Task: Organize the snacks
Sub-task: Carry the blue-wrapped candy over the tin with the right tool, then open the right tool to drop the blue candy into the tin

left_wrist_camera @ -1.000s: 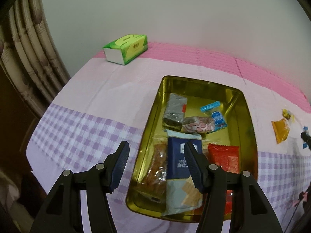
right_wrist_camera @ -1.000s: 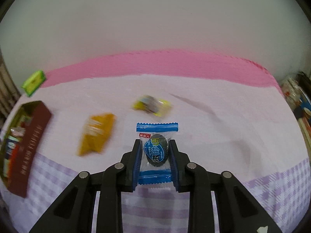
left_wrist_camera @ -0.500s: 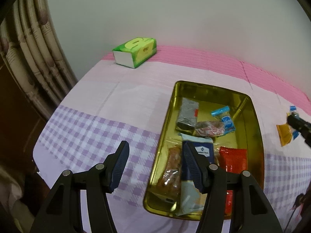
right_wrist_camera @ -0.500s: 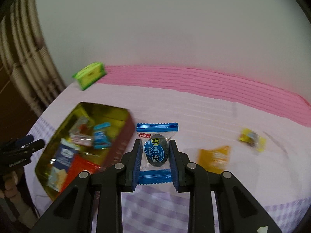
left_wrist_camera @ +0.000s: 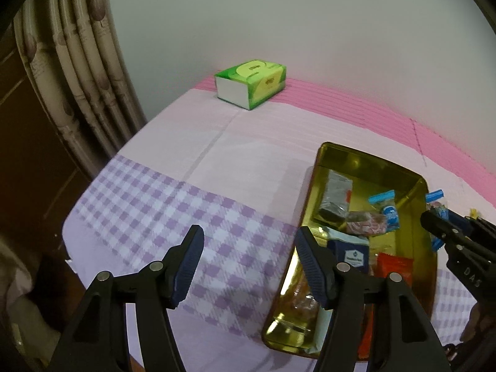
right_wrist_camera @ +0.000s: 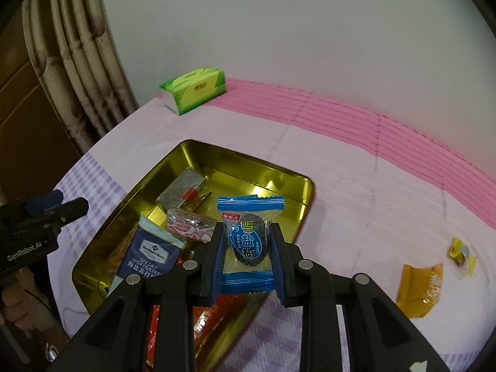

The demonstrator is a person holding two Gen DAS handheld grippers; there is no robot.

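Note:
My right gripper (right_wrist_camera: 247, 259) is shut on a blue-wrapped candy (right_wrist_camera: 249, 241) and holds it above the near right edge of the gold tin (right_wrist_camera: 198, 155). The tin holds several snacks, among them a navy cracker pack (right_wrist_camera: 152, 255) and a pink candy (right_wrist_camera: 189, 228). In the left wrist view the tin (left_wrist_camera: 365, 158) lies at the right, and the right gripper (left_wrist_camera: 434, 220) with the candy (left_wrist_camera: 435, 198) comes in over its right rim. My left gripper (left_wrist_camera: 248, 260) is open and empty above the checked cloth, left of the tin.
A green tissue box (left_wrist_camera: 251, 82) stands at the table's far left corner by the wall. An orange packet (right_wrist_camera: 420, 288) and a small yellow candy (right_wrist_camera: 462, 255) lie on the cloth right of the tin. A curtain (left_wrist_camera: 77, 71) hangs at the left.
My right gripper has carried the blue candy left from the open cloth to over the tin. My left gripper has drifted left, away from the tin, staying open.

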